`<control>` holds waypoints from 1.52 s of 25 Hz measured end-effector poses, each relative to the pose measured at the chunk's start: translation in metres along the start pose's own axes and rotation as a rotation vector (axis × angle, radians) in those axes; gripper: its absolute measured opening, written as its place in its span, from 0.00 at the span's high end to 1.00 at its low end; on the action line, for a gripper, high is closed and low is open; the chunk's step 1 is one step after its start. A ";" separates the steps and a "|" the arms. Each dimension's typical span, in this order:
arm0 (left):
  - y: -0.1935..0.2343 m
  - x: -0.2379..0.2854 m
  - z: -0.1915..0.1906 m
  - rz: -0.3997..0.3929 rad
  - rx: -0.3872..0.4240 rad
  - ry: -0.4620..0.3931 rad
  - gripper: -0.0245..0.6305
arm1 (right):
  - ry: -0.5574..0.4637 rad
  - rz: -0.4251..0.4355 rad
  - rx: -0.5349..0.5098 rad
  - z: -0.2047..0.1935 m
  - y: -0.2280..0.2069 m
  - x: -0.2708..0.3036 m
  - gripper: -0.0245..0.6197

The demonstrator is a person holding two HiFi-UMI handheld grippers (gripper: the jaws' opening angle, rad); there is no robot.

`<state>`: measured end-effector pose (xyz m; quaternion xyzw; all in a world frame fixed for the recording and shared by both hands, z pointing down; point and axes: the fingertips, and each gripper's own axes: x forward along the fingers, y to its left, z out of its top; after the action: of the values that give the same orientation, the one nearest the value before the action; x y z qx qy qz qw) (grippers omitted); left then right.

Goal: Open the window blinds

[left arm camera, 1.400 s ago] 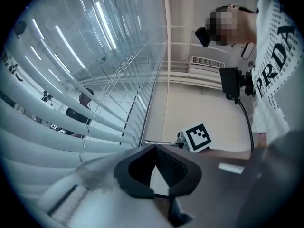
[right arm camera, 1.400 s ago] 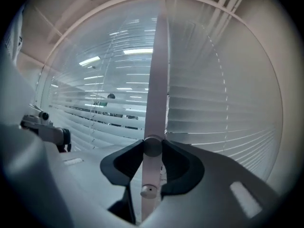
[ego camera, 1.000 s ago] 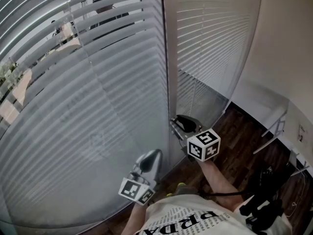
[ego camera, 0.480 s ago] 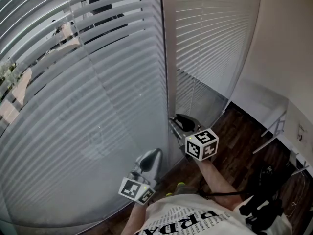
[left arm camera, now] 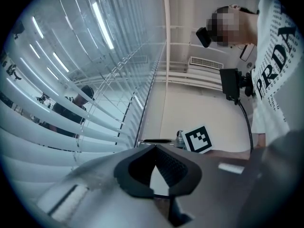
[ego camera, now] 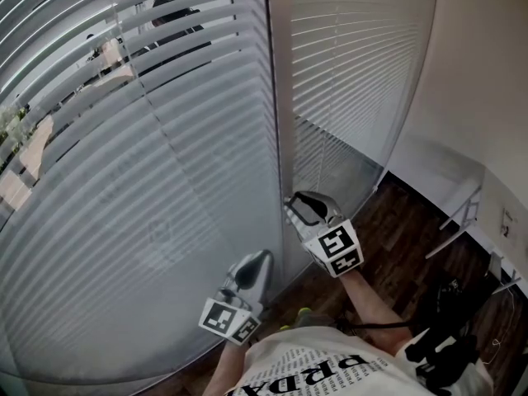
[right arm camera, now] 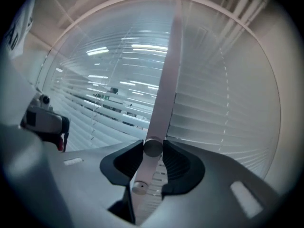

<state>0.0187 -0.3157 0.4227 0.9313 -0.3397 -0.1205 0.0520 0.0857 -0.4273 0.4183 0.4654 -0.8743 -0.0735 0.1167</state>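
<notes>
Now R gripper (right arm camera: 152, 147) clamps wand (right arm camera: 167, 80); L gripper (left arm camera: 154, 148) closed.

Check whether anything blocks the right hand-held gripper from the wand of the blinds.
Nothing visible does. The wand stands between the jaws of the right hand-held gripper, which press on it from both sides. The blinds hang behind it.

Dark wooden floor (ego camera: 396, 254) carries a pale metal frame (ego camera: 464, 217).

Distant figure (ego camera: 171, 0), half hidden behind the blind slats (ego camera: 190, 97), indistinct.
</notes>
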 end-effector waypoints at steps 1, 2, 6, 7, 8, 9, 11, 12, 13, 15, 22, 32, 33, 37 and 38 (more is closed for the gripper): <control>0.000 0.000 0.000 -0.001 0.000 0.000 0.98 | 0.011 -0.001 -0.073 0.002 0.002 -0.001 0.76; 0.000 0.000 0.000 -0.001 0.001 0.000 0.98 | 0.022 -0.001 -0.152 0.003 0.003 -0.001 0.75; 0.001 0.001 0.001 -0.003 0.006 0.000 0.98 | 0.077 -0.021 -0.494 0.006 0.010 0.000 0.73; 0.001 0.001 0.001 -0.004 0.006 0.000 0.98 | 0.093 -0.029 -0.584 0.005 0.012 0.001 0.73; 0.001 0.001 0.001 -0.004 0.007 0.001 0.98 | 0.110 -0.037 -0.669 0.003 0.013 0.002 0.74; 0.002 0.001 0.001 -0.004 0.006 0.002 0.98 | 0.127 -0.044 -0.743 0.001 0.013 0.003 0.74; 0.001 0.001 0.001 -0.005 0.006 0.003 0.98 | 0.150 -0.053 -0.846 -0.005 0.013 0.005 0.74; 0.001 0.001 0.001 -0.006 0.007 0.004 0.98 | 0.157 -0.057 -0.878 -0.006 0.014 0.006 0.75; 0.000 0.001 0.001 -0.007 0.008 0.005 0.98 | 0.159 -0.062 -0.903 -0.006 0.014 0.006 0.76; 0.001 0.001 0.001 -0.006 0.009 0.006 0.98 | 0.159 -0.074 -0.940 -0.006 0.013 0.007 0.76; 0.004 0.001 0.000 0.000 0.007 0.007 0.98 | 0.124 -0.084 -0.893 -0.006 0.013 0.009 0.77; 0.006 0.006 -0.002 -0.009 0.000 0.012 0.98 | 0.097 -0.067 -0.675 -0.005 0.009 0.010 0.76; 0.006 0.005 -0.002 -0.009 0.000 0.011 0.98 | 0.096 -0.063 -0.643 -0.004 0.009 0.010 0.76; 0.007 0.005 -0.001 -0.008 -0.003 0.012 0.98 | 0.082 -0.045 -0.507 -0.003 0.007 0.010 0.76; 0.007 0.005 -0.002 -0.008 -0.003 0.013 0.98 | 0.081 -0.044 -0.489 -0.002 0.007 0.010 0.76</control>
<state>0.0179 -0.3242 0.4248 0.9333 -0.3356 -0.1152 0.0552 0.0754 -0.4314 0.4235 0.4447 -0.8150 -0.2665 0.2590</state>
